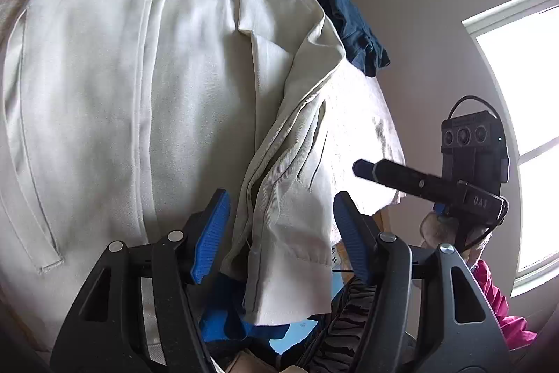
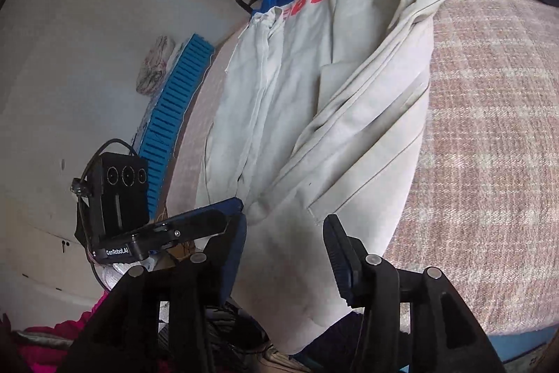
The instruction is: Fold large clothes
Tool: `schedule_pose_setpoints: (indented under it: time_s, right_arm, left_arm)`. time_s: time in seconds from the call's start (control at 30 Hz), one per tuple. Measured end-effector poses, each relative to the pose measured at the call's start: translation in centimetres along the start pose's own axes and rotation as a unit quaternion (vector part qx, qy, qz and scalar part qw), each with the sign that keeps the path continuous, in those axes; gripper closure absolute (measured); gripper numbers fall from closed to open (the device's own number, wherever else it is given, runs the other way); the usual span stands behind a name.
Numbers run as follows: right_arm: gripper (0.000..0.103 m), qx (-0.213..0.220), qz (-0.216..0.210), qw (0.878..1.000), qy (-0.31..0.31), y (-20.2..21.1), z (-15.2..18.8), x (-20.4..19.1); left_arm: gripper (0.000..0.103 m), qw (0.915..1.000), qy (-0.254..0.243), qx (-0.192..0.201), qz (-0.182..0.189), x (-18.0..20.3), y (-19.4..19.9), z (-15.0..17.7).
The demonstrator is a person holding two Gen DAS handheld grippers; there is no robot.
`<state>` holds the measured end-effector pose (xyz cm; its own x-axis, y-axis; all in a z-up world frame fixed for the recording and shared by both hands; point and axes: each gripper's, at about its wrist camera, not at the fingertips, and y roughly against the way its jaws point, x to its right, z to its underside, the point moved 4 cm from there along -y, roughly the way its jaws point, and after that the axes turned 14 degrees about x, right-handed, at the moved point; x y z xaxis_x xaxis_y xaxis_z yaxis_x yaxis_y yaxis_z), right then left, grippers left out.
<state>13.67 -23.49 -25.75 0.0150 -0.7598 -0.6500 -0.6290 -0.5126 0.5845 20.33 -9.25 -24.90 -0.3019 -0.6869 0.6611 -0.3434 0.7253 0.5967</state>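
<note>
- Right of the white jacket [image 2: 314, 114], the bed's pink blanket [image 2: 489, 128] lies bare.
- Left of the jacket, a blue slatted crate [image 2: 174, 114] blocks the bed's edge.

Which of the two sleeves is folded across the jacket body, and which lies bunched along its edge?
The right-hand sleeve in the right wrist view lies diagonally across the white jacket; the other sleeve is bunched along the left edge.

Left gripper [image 1: 281, 226]: jaws apart, blue pads clear of cloth, tilted downward | Right gripper [image 2: 284, 240]: jaws apart, nothing pressed between the pads, tilted downward | Each gripper shows in the other's view, close alongside, camera block on top | No bare hand clearly seen
</note>
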Motion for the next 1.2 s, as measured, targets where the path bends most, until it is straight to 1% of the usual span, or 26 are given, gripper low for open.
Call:
schedule_pose_setpoints:
  time_s: [0.1, 0.13, 0.2, 0.23, 0.27, 0.3, 0.37, 0.47, 0.6, 0.73, 0.8, 0.83, 0.87, 0.9, 0.93, 0.97, 1.0, 1.07, 1.13, 1.2]
  right_arm:
    - [0.053, 0.032, 0.021, 0.999, -0.007, 1.3, -2.1, 2.9]
    - [0.053, 0.043, 0.024, 0.999, -0.017, 1.7, -2.8, 4.0]
    - [0.046, 0.069, 0.019, 0.996, -0.043, 2.2, -4.6, 6.0]
    - [0.045, 0.083, 0.016, 0.995, -0.056, 2.4, -5.5, 6.9]
    - [0.043, 0.096, 0.01, 0.993, -0.067, 2.3, -6.7, 7.6]
    - [0.042, 0.108, 0.006, 0.991, -0.078, 2.2, -7.7, 8.3]
    - [0.039, 0.126, 0.001, 0.988, -0.095, 1.7, -9.7, 9.9]
    - [0.038, 0.143, 0.005, 0.982, -0.124, 0.0, -12.0, 11.7]
    - [0.038, 0.152, -0.003, 0.975, -0.165, -2.1, -14.2, 14.4]
    - [0.039, 0.168, -0.027, 0.96, -0.223, -4.8, -15.7, 15.8]
    - [0.045, 0.18, -0.042, 0.953, -0.24, -5.6, -16.8, 16.0]
    - [0.046, 0.185, -0.048, 0.95, -0.248, -6.2, -17.5, 15.8]
    - [0.05, 0.187, -0.052, 0.948, -0.254, -6.4, -17.9, 15.8]
    - [0.066, 0.186, -0.054, 0.947, -0.256, -6.6, -18.4, 15.7]
    - [0.071, 0.182, -0.052, 0.949, -0.251, -6.8, -18.9, 15.2]
    - [0.08, 0.181, -0.043, 0.953, -0.239, -6.9, -19.5, 14.6]
    - [0.09, 0.179, -0.028, 0.959, -0.217, -6.9, -20.2, 13.7]
    - [0.096, 0.17, 0.013, 0.971, -0.165, -6.9, -21.4, 11.6]
    - [0.099, 0.16, 0.056, 0.98, -0.1, -6.8, -22.4, 8.9]
    - [0.1, 0.151, 0.091, 0.984, -0.028, -7.2, -23.3, 5.5]
  left_arm:
    - [0.04, 0.9988, -0.029, -0.018, -0.035, 0.0, -1.2, 0.3]
    - [0.04, 0.9985, -0.034, -0.024, -0.036, -0.1, -1.6, 0.5]
    - [0.04, 0.9981, -0.041, -0.032, -0.033, 0.0, -2.1, 0.9]
    - [0.042, 0.9979, -0.045, -0.034, -0.032, 0.1, -2.3, 1.0]
    - [0.052, 0.9977, -0.05, -0.036, -0.029, 0.2, -2.5, 1.2]
    - [0.071, 0.9973, -0.055, -0.041, -0.026, 0.5, -2.9, 1.5]
    - [0.091, 0.9961, -0.07, -0.045, -0.03, 0.9, -3.2, 2.0]
    - [0.095, 0.9958, -0.081, -0.03, -0.029, 1.4, -2.7, 2.2]
    - [0.096, 0.9966, -0.077, -0.014, -0.025, 1.9, -1.5, 2.3]
    - [0.097, 0.9961, -0.085, -0.007, -0.025, 2.4, -1.0, 2.6]
    - [0.097, 0.9957, -0.089, -0.005, -0.025, 2.8, -1.0, 2.8]
    - [0.097, 0.9958, -0.088, -0.003, -0.024, 3.0, -1.0, 2.9]
    - [0.097, 0.996, -0.086, -0.001, -0.023, 3.2, -0.9, 3.1]
    - [0.097, 0.9963, -0.084, 0.001, -0.021, 3.5, -1.0, 3.2]
    - [0.097, 0.9967, -0.08, 0.003, -0.018, 3.6, -0.9, 3.4]
    - [0.097, 0.9971, -0.075, 0.004, -0.014, 3.6, -0.6, 3.6]
    - [0.097, 0.9974, -0.071, 0.006, -0.01, 3.7, -0.5, 3.8]
    - [0.097, 0.998, -0.062, 0.01, -0.004, 3.9, -0.4, 4.1]
    - [0.097, 0.9983, -0.057, 0.014, -0.001, 3.8, -0.1, 4.7]
    - [0.097, 0.9984, -0.054, 0.018, 0.0, 3.7, 0.2, 5.2]
